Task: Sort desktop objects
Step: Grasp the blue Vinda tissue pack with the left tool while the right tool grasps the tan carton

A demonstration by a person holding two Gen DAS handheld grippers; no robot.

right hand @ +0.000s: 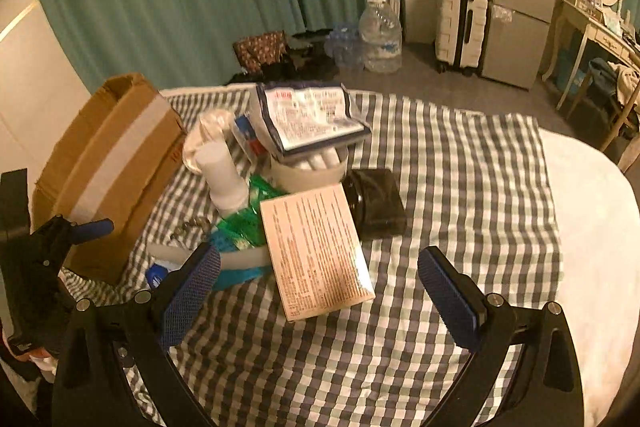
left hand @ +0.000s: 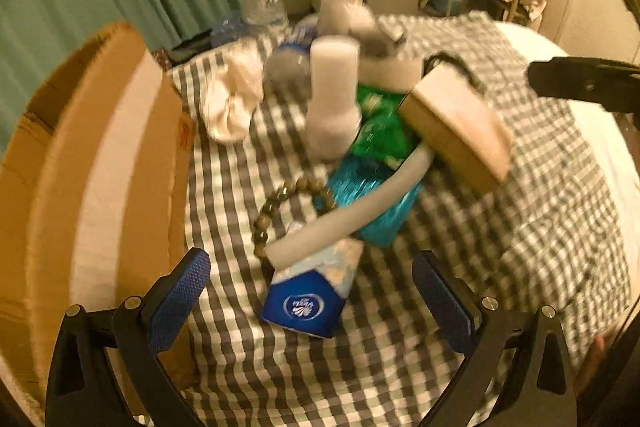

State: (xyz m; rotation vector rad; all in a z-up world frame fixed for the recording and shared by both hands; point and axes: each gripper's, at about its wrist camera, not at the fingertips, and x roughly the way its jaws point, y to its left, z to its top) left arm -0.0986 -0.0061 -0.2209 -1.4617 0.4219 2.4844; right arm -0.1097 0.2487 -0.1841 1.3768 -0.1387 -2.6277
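While the checked cloth (right hand: 460, 155) spreads over the bed (right hand: 600, 211) as your working surface, the cardboard box (right hand: 108, 163) stands at its left edge, open end up and just beside the heap, which suggests it is meant as the bin you sort into. The heap itself sits in the middle of the cloth, everything leaning on something else.

The printed packet (right hand: 308, 119) rests highest, propped on the white tub (right hand: 308, 175) beneath it. The flat tan box (right hand: 316, 247) lies tilted at the near side, one edge raised on the green wrapper (right hand: 244, 223), and the dark pouch (right hand: 376, 203) touches its far corner. The white bottle (left hand: 332, 95) stands upright near the cardboard box, with a white cloth (left hand: 232, 99) crumpled to its left. Nearest your left side, a white foam tube (left hand: 352, 211) lies across the teal packet (left hand: 368, 203), and the blue tissue pack (left hand: 312, 291) pokes out from under it, touching the bead bracelet (left hand: 272, 211).

Your left hand-held gripper (left hand: 312, 303) has its jaws spread wide with nothing between them, framing the tissue pack, so that looks like the likely first pick. Your right hand-held gripper (right hand: 320, 287) is likewise spread and empty, hanging in front of the tan box. Lifting from the top should keep the pile from sliding.
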